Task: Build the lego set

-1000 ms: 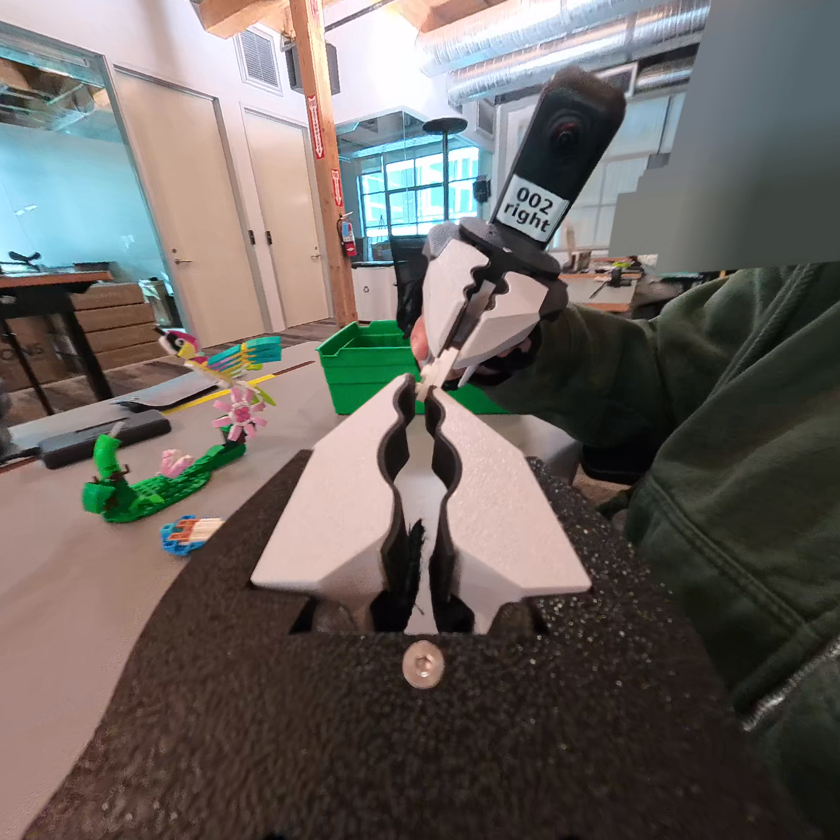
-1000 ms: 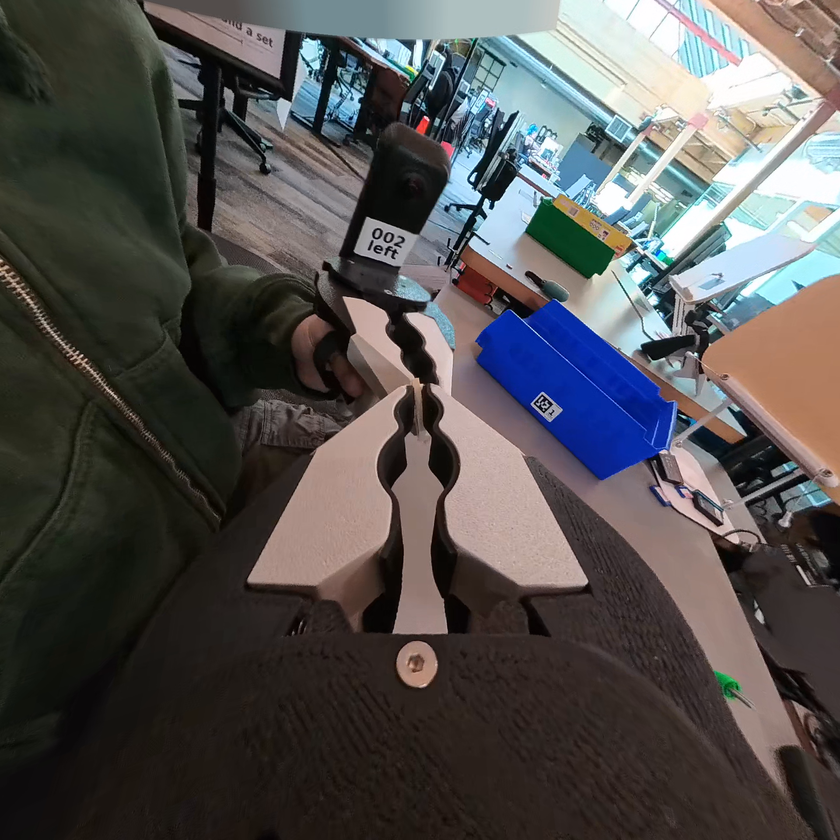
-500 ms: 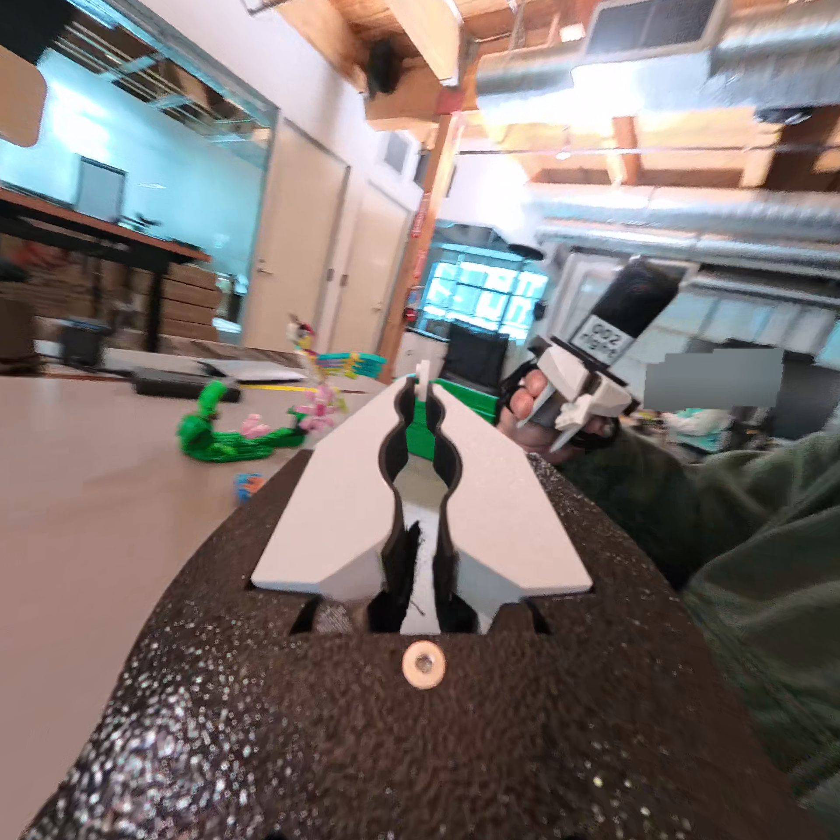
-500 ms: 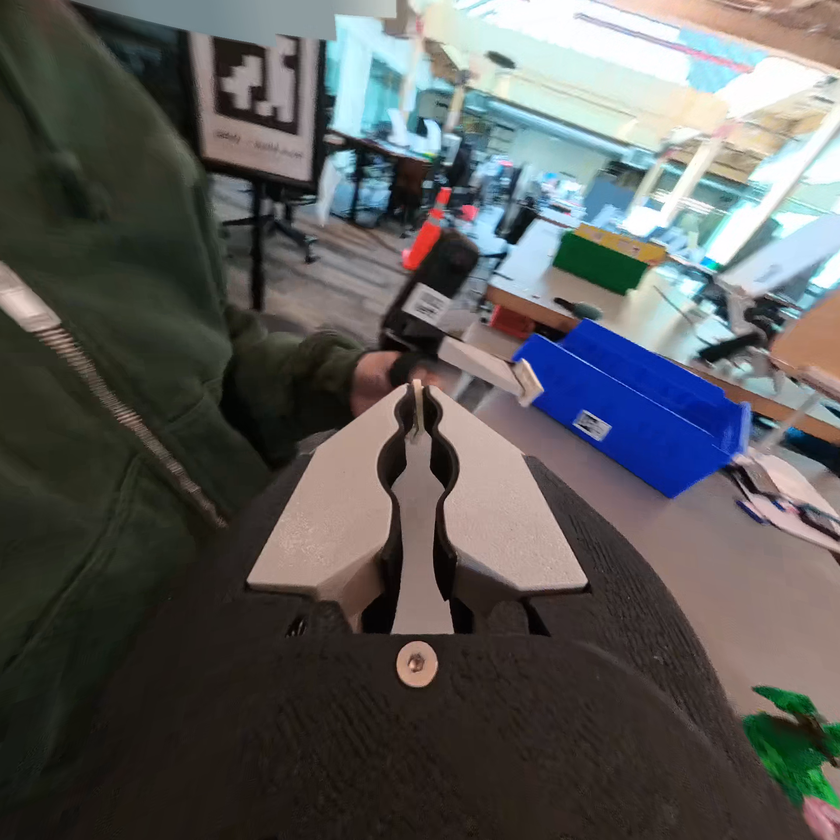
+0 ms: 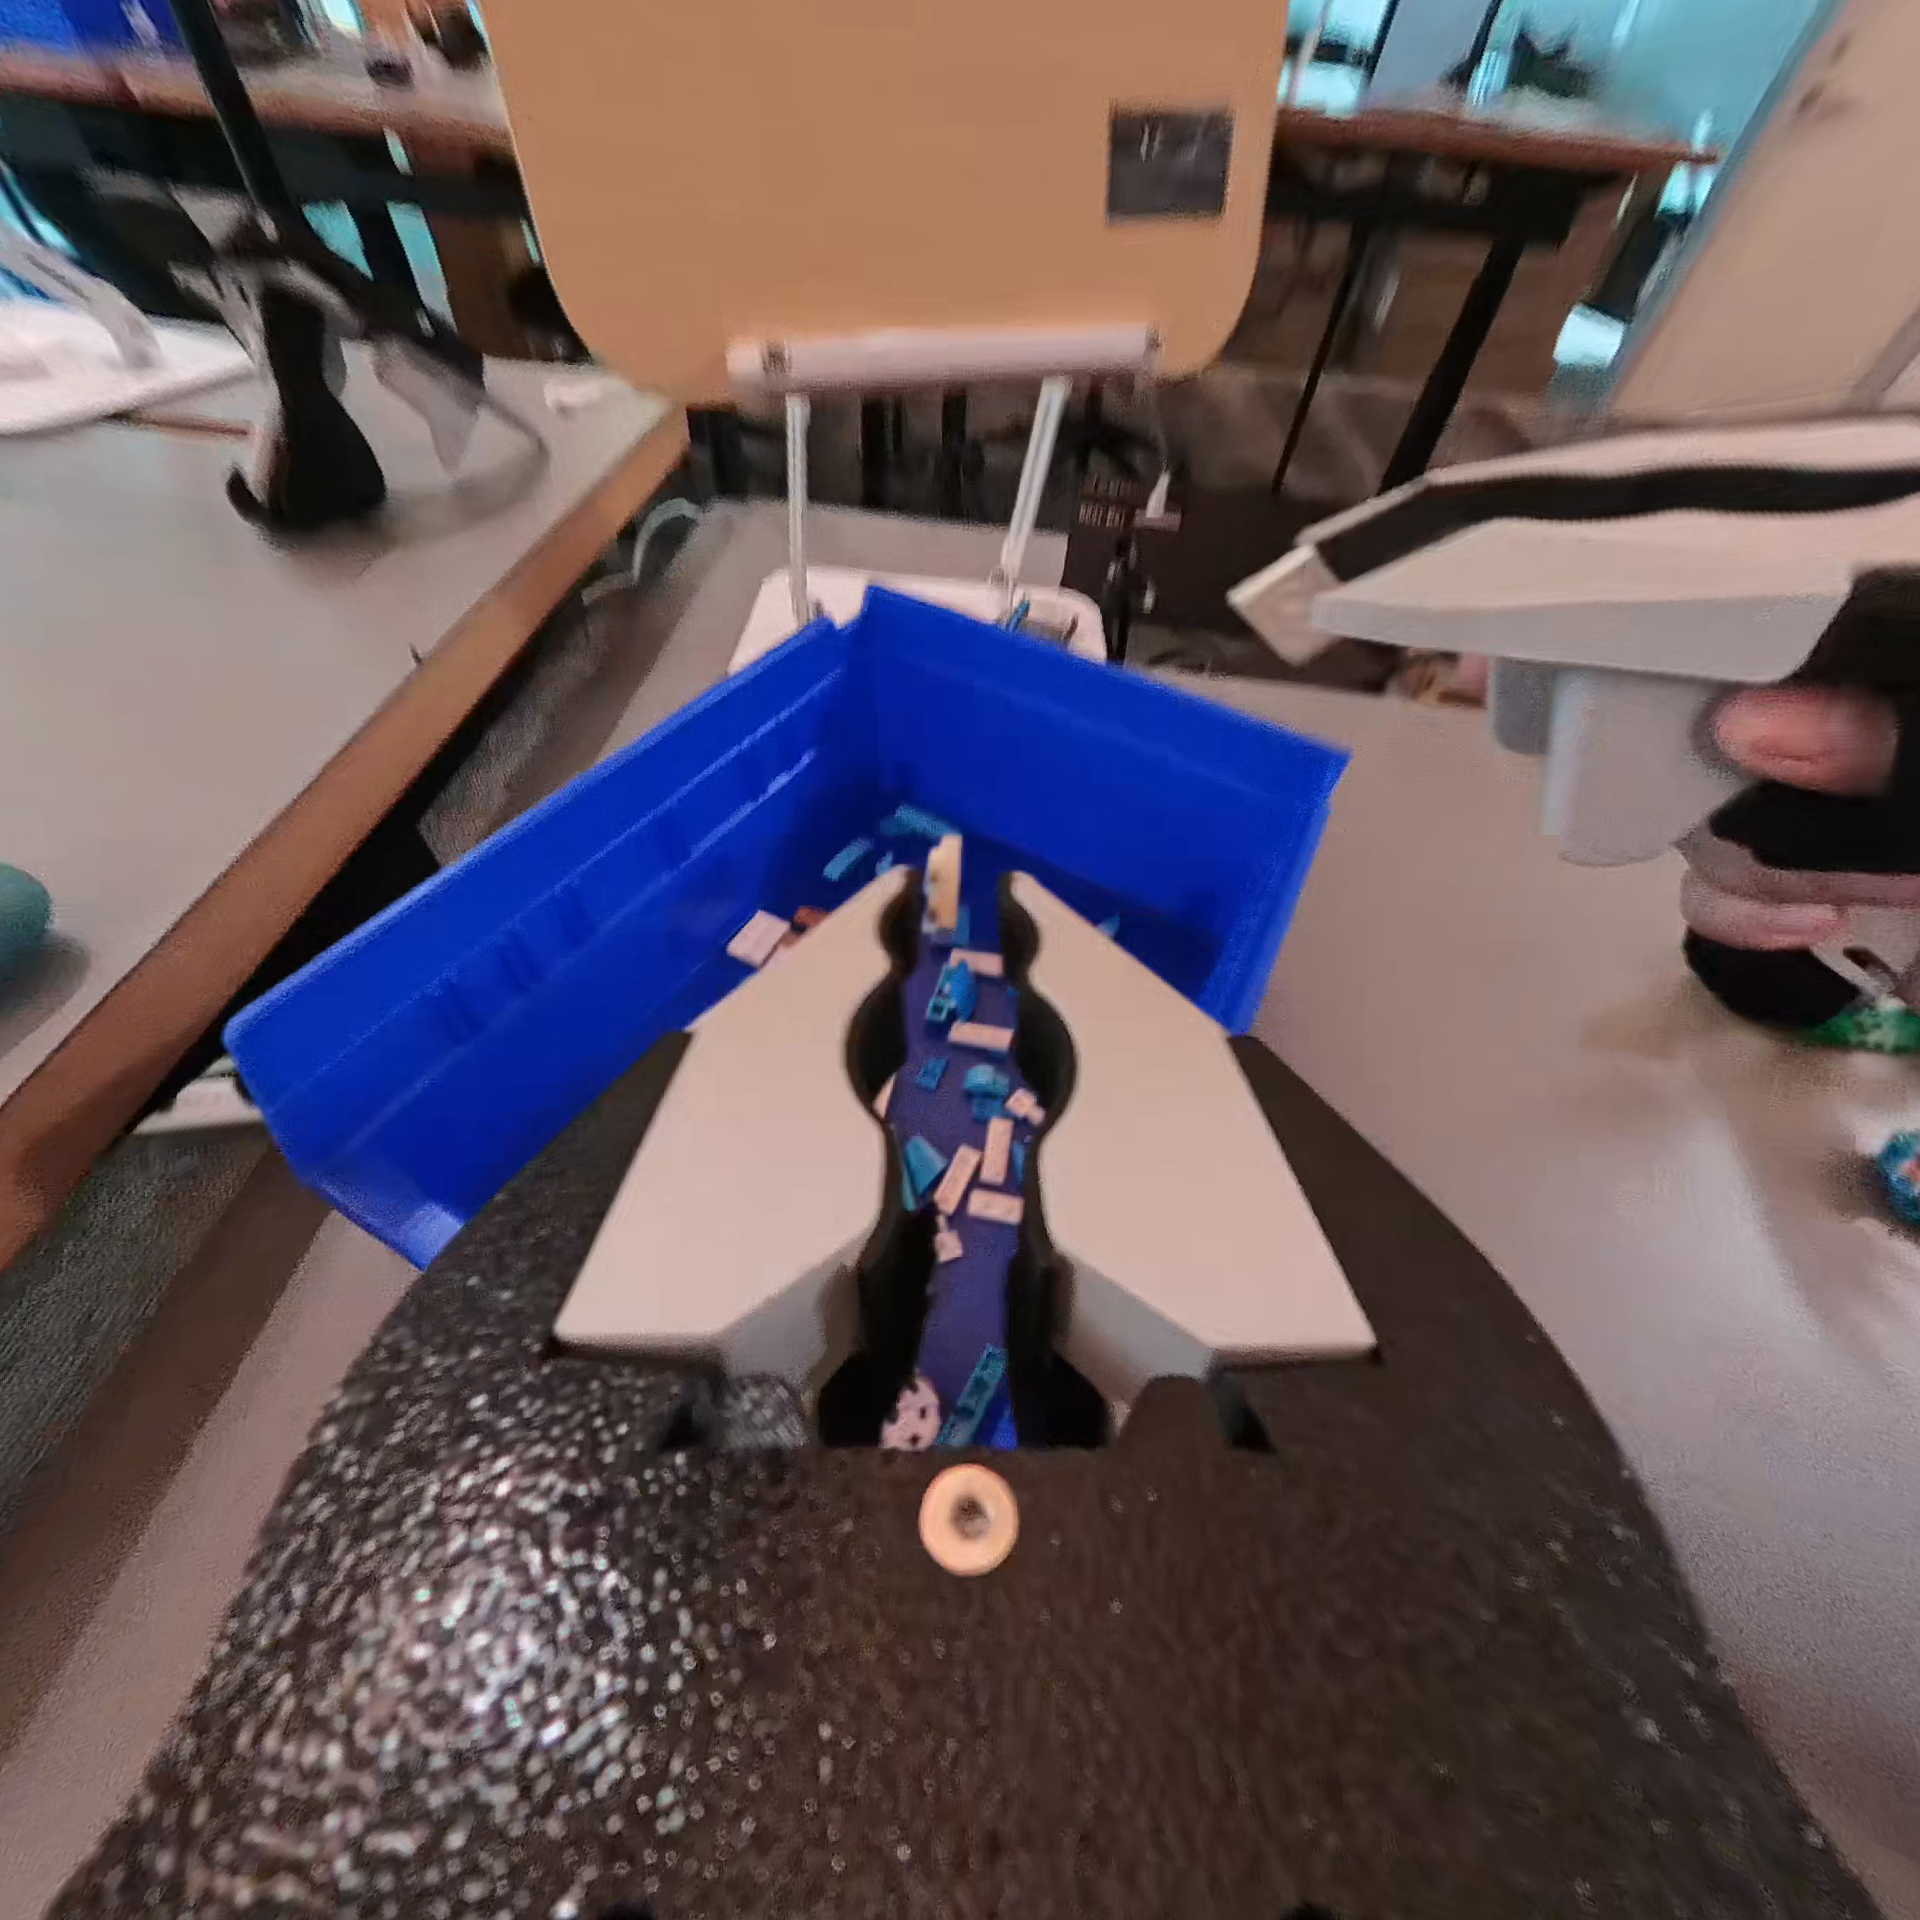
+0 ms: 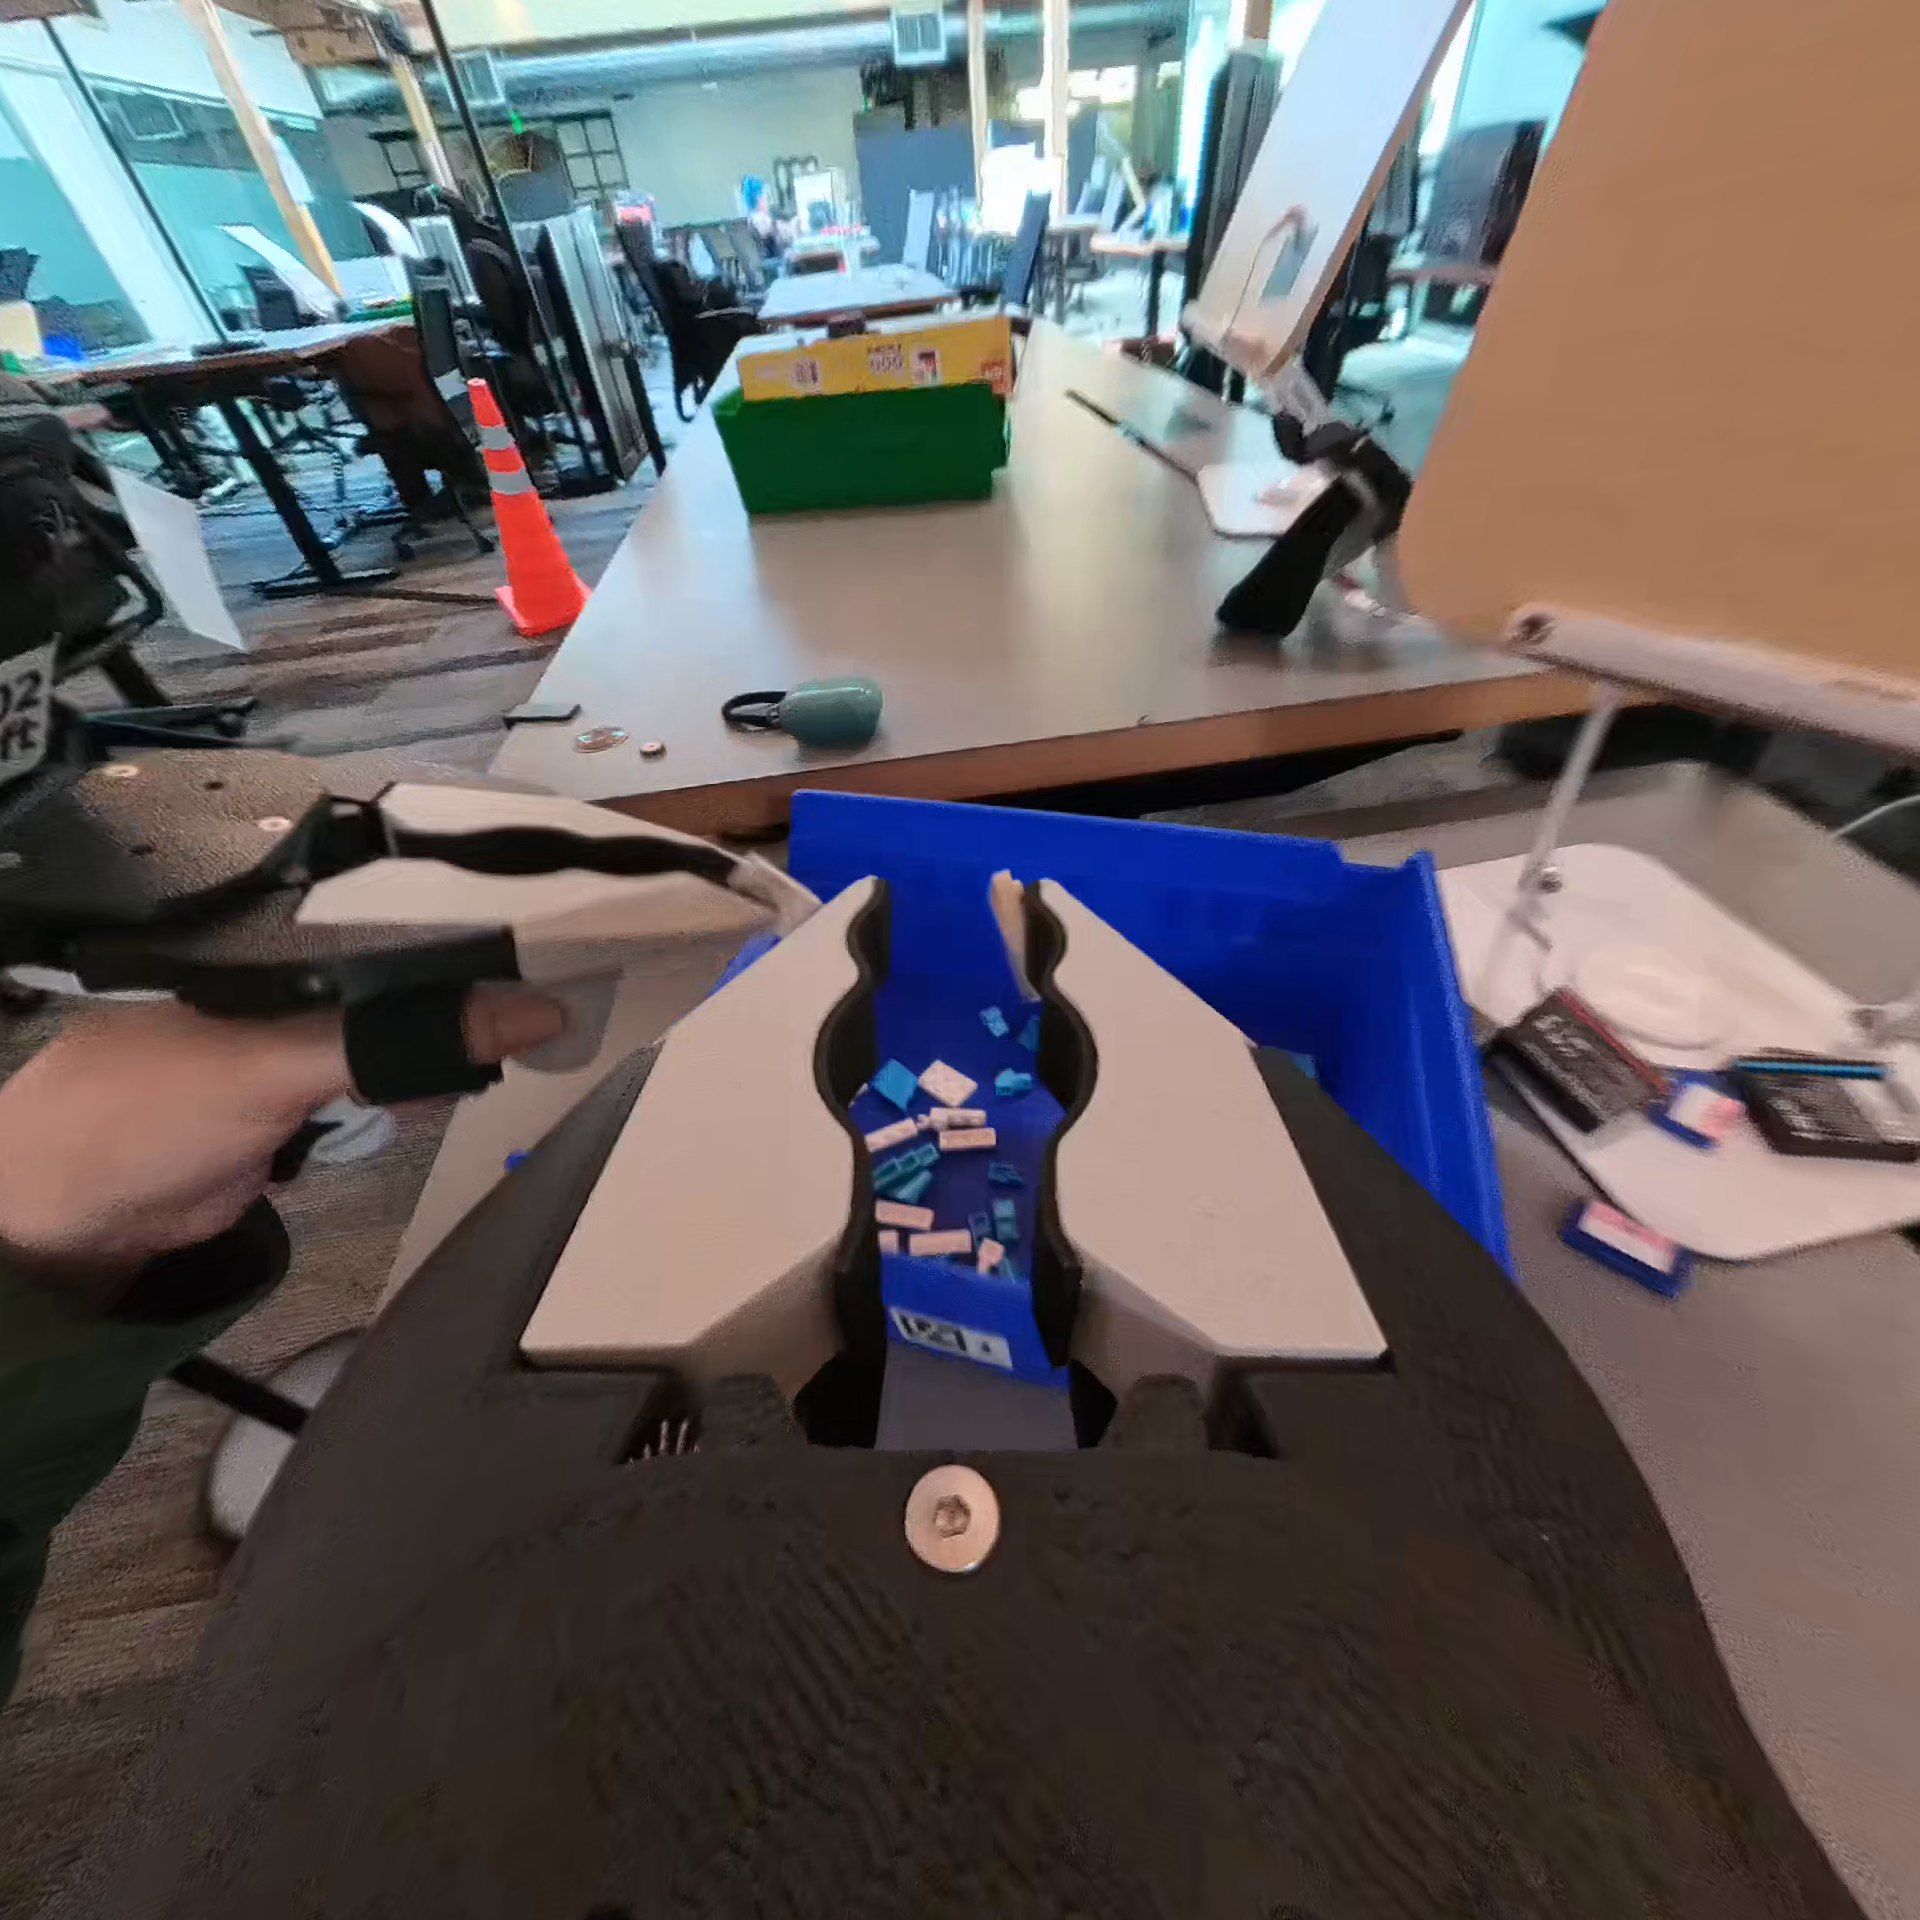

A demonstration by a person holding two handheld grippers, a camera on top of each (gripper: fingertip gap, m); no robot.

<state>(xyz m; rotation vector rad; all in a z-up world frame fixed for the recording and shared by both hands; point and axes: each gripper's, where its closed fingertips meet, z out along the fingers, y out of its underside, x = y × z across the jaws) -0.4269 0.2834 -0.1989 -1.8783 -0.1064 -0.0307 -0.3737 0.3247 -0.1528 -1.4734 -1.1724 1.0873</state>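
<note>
Both grippers hover over an open blue bin [image 5: 1091,727] [image 6: 1195,914] with several small blue and cream bricks [image 5: 977,1039] [image 6: 935,1143] on its floor. My left gripper [image 5: 958,878] has its jaws parted. A small cream piece [image 5: 943,883] sits in the gap by the left finger, not pinched. My right gripper [image 6: 961,883] is open wider. A small cream piece [image 6: 1006,925] clings to the inner face of its right finger. Each gripper shows in the other's view, the right [image 5: 1278,603] and the left [image 6: 769,883], both beside the bin.
A tan board on a wire stand [image 5: 883,156] [image 6: 1683,312] rises behind the bin. Cards and small devices [image 6: 1818,1112] lie to the right. A second table holds a green bin [image 6: 862,447] and a teal object [image 6: 831,712]. An orange cone [image 6: 525,520] stands on the floor. The grippers' ends are close to 9 cm from one another.
Both grippers turned away from each other and moved over the blue bin. Their jaws, each shut on a small white piece before, have parted.
</note>
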